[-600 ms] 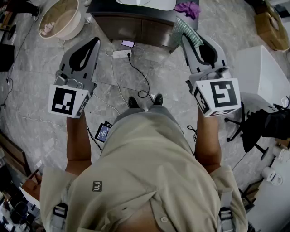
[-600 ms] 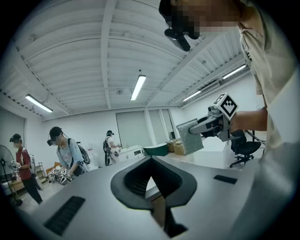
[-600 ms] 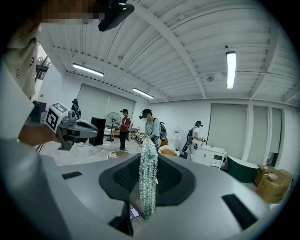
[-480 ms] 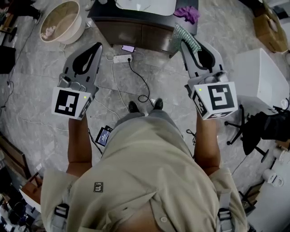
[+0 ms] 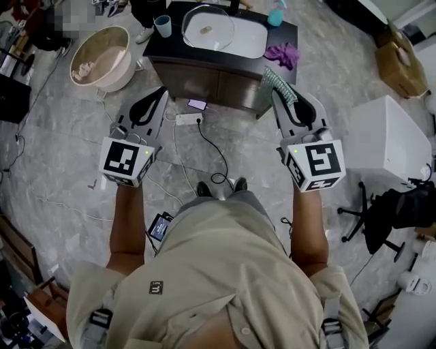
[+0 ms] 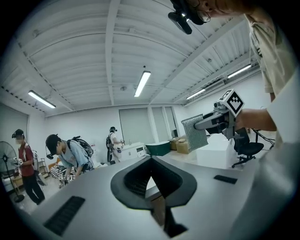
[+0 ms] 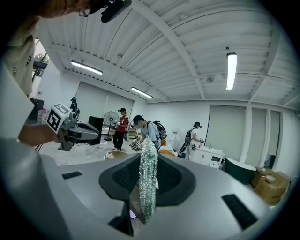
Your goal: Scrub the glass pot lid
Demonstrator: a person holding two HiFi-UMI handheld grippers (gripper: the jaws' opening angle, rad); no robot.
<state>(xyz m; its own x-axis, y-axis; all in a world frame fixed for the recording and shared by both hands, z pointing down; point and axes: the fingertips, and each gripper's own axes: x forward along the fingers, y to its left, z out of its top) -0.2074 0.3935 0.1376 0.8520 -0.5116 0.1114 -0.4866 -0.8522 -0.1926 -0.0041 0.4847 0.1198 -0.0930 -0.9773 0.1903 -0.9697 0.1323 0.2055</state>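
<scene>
The glass pot lid [image 5: 208, 31] lies over the white sink [image 5: 248, 37] on a dark cabinet [image 5: 204, 65] at the top of the head view. My left gripper [image 5: 161, 94] is held short of the cabinet's front, shut with nothing between its jaws [image 6: 151, 161]. At the cabinet's right front corner, my right gripper [image 5: 278, 95] is shut on a silvery-green mesh scrub pad [image 5: 279, 76]. The pad [image 7: 148, 178] stands upright between the jaws. The left gripper view also catches that pad [image 6: 194, 132]. Both grippers are in the air, well away from the lid.
A purple cloth [image 5: 281, 52] and a blue bottle [image 5: 275, 16] sit on the cabinet's right side, a blue cup [image 5: 162, 26] at its left. A beige basin [image 5: 102, 58] stands left, a white box [image 5: 388, 129] and a chair [image 5: 381, 198] right. A power strip [image 5: 184, 80] and cables lie on the floor. Several people stand beyond.
The cabinet and sink have come further into the head view. Both grippers sit lower in the frame and closer together. The right one still holds the pad.
</scene>
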